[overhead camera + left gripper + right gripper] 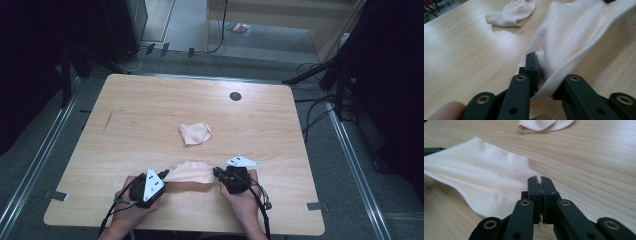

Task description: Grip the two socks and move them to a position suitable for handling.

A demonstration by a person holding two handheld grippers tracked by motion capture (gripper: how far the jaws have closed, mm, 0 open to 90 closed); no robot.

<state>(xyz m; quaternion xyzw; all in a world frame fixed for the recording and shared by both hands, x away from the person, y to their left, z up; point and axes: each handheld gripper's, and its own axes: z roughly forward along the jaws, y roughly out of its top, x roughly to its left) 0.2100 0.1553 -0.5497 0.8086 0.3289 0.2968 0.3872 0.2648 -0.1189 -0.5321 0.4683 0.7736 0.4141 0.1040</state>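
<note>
- Stretching between the two grippers, a pale sock (190, 172) hangs in the lower middle of the high view, just above the near edge of the wooden table (150, 115).
- At the sock's right end, the right gripper (218, 173) has its fingers (534, 192) pressed together on a corner of the fabric; in the right gripper view the cloth spreads away to the left of the frame.
- At the sock's left end, the left gripper (164, 175) has the fabric running between its fingers (532, 67). One finger lies against the cloth; the other is hidden behind it, so whether they pinch it I cannot tell.
- Each gripper is held by a hand entering from the bottom edge of the high view.
- A second sock (195, 133) lies crumpled near the middle of the table, well apart from the held one, towards the top of both gripper views.
</note>
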